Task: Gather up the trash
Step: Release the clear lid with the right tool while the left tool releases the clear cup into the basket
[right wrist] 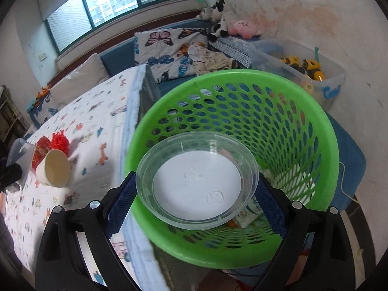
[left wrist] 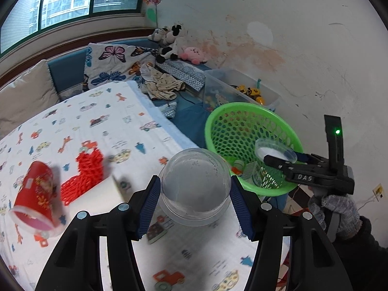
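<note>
My left gripper is shut on a clear plastic dome lid, held above the printed bed sheet. My right gripper is shut on a clear round plastic lid and holds it over the mouth of the green mesh basket. The right gripper with its lid also shows in the left wrist view, at the green basket. A red paper cup, a red foam net and a white paper cup lie on the sheet. Some packaging lies in the basket.
A clear toy bin stands behind the basket by the wall. Butterfly pillow, clothes and plush toys lie on the blue bench. A window is at the back.
</note>
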The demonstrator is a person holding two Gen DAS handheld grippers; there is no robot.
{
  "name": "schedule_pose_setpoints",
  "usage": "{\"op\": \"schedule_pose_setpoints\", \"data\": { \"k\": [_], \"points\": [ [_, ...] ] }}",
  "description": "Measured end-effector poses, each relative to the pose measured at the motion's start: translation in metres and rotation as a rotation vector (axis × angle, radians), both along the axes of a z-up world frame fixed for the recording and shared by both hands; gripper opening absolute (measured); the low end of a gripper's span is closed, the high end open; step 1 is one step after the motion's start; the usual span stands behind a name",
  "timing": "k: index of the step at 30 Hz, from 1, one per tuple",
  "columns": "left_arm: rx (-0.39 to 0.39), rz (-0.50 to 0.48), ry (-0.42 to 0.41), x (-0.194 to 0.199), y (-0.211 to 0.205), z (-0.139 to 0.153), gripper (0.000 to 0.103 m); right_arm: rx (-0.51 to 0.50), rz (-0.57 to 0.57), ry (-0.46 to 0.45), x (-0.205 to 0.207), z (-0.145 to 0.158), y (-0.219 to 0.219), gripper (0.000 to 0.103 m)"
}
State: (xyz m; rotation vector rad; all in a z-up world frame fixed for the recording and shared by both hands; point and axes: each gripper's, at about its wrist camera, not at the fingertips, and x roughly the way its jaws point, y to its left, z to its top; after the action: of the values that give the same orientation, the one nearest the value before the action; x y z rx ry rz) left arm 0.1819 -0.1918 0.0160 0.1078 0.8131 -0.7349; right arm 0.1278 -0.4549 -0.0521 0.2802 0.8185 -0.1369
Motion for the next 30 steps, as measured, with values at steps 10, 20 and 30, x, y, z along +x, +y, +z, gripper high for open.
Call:
{"op": "schedule_pose_setpoints", "data": {
  "k": [10, 20, 30],
  "points": [
    [0.006, -0.037, 0.004, 0.009, -0.035, 0.003, 0.056, 0.028, -0.021, -0.003, -0.002, -0.004, -0.015, 0.095],
    [0.029, -0.107, -0.001, 0.014, -0.089, 0.004, 0.056, 0.021, -0.051, -0.06, -0.025, 0.013, -0.025, 0.095],
    [0.08, -0.16, 0.049, 0.018, -0.154, -0.019, 0.056, 0.022, -0.084, -0.102, -0.056, 0.025, -0.04, 0.095]
  ]
}}
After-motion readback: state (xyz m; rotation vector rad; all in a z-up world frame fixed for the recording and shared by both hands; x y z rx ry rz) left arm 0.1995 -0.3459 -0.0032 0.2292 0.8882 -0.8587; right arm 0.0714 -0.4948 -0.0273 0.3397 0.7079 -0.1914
